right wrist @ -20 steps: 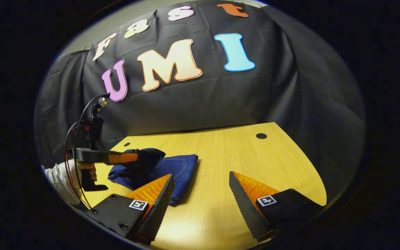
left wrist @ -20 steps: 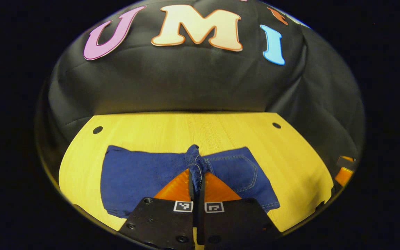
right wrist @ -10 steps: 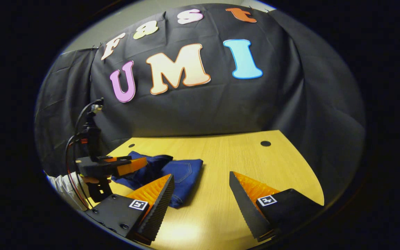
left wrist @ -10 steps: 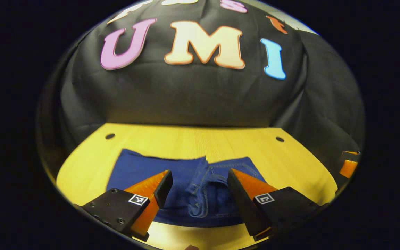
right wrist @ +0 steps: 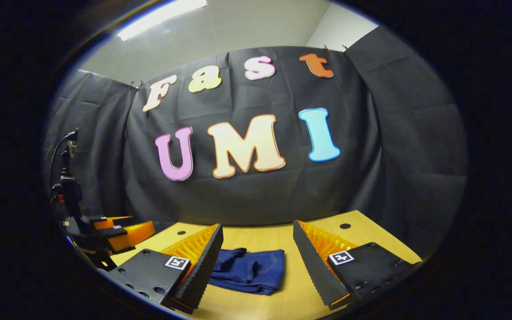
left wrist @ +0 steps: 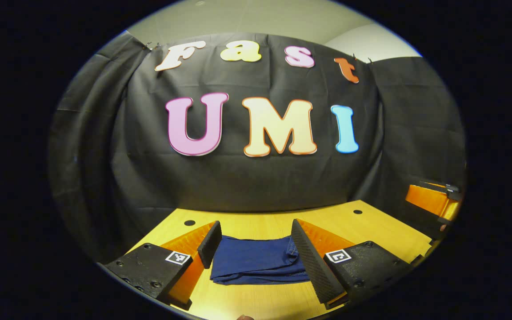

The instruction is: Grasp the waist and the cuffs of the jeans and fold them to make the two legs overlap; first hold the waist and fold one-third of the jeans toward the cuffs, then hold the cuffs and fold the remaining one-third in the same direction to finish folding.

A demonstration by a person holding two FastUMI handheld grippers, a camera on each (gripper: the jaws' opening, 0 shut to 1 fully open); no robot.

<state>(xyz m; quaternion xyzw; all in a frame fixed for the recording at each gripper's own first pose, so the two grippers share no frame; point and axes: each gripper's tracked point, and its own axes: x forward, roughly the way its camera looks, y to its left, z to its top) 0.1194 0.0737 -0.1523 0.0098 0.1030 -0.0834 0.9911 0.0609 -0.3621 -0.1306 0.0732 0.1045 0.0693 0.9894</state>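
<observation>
The blue jeans [left wrist: 256,264] lie folded into a compact bundle on the wooden table [left wrist: 371,226]. My left gripper [left wrist: 254,249] hovers open, pulled back from the bundle, with nothing between its fingers. In the right gripper view the jeans [right wrist: 249,271] rest flat on the table [right wrist: 291,298], beyond my open right gripper [right wrist: 258,253], which holds nothing. The left gripper [right wrist: 122,231] also appears at the left edge of that view, raised off the table. The right gripper [left wrist: 431,202] appears at the right edge of the left gripper view.
Small round holes [left wrist: 189,222] [left wrist: 358,211] mark the table's far corners. Another hole [right wrist: 345,226] sits at the table's far right. A cabled stand [right wrist: 65,178] rises at the left. The black cloth wall closes the table's far side.
One second ago my left gripper was shut on the jeans; it let go, opened, and has drawn back and tilted up. My right gripper also rose and pulled back. The jeans now lie flat.
</observation>
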